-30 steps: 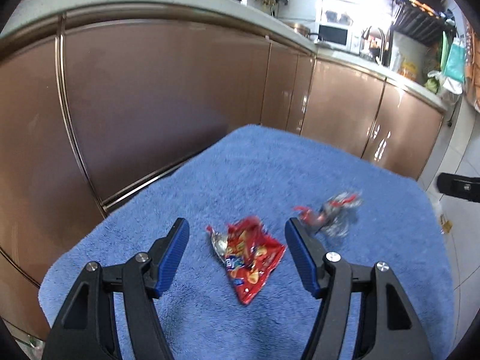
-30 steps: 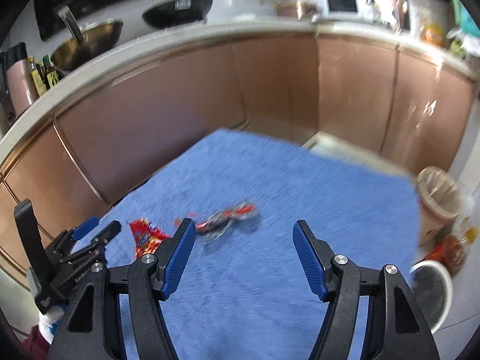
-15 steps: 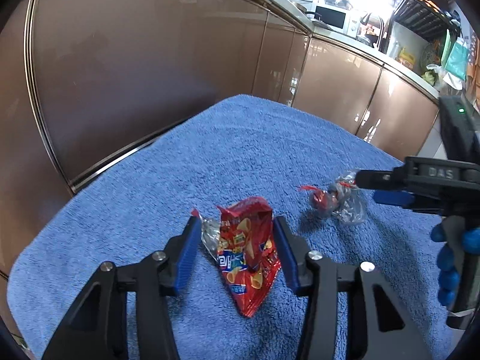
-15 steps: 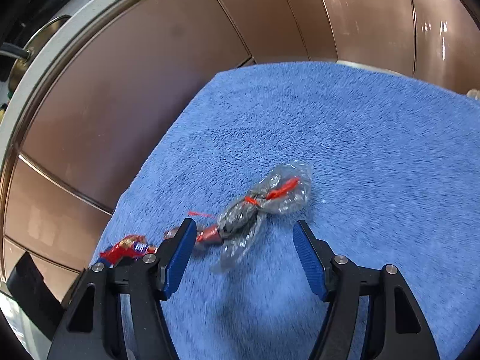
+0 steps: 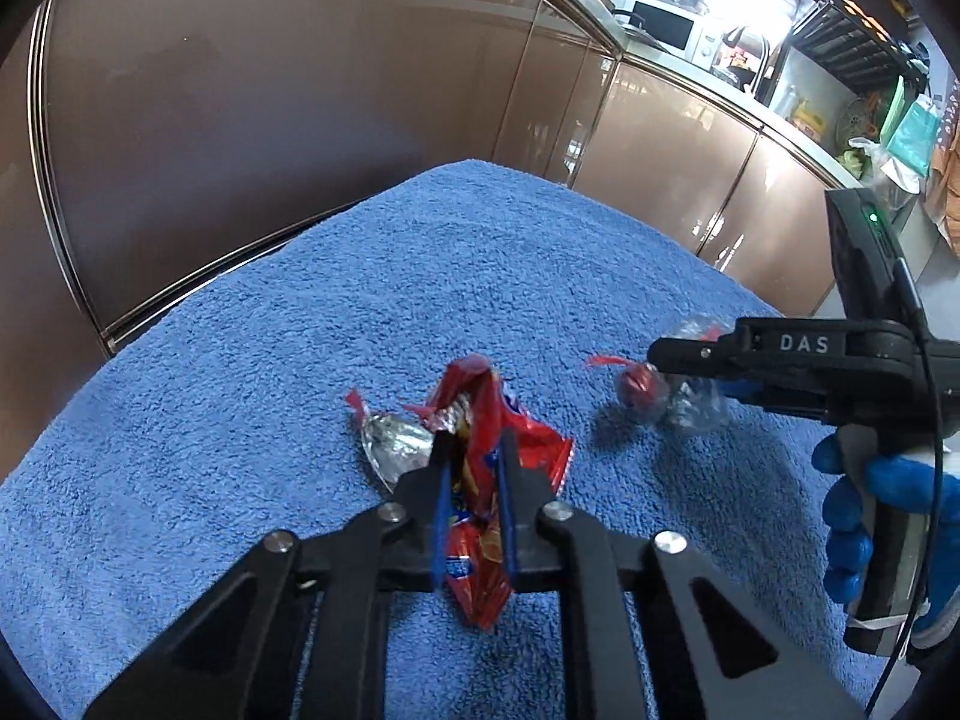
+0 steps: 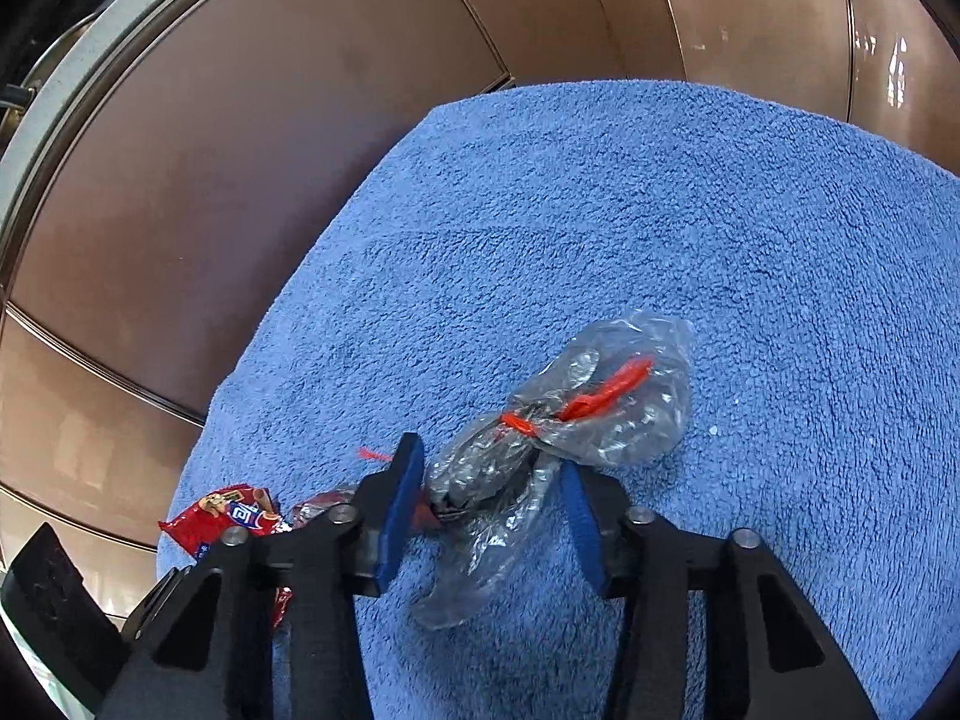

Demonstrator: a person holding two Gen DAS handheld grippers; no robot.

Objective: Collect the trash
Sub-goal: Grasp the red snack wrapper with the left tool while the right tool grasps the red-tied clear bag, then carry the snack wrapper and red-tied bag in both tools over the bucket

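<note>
Left gripper (image 5: 471, 468) is clamped down on the red snack wrapper (image 5: 480, 420), blue pads pinching the middle so the wrapper crumples up between them; its lower tip pokes out below the jaws and its silver inner foil (image 5: 393, 444) spills to the left on the blue towel (image 5: 300, 360). Right gripper (image 6: 492, 501) is closing around the clear plastic bag (image 6: 600, 414) tied with a red strip (image 6: 606, 390); the bag's twisted near end sits between the pads, the left pad against it, the right pad at its edge, full pinch not certain. The bag's puffy far end lies on the towel beyond the fingertips. In the left wrist view the right gripper comes in from the right, held by a blue-gloved hand (image 5: 864, 516), tips over the bag just right of the snack wrapper. Both items sit near the near-left part of the towel, close together but apart. Brown cabinet fronts (image 5: 270, 120) stand behind the towel.
</note>
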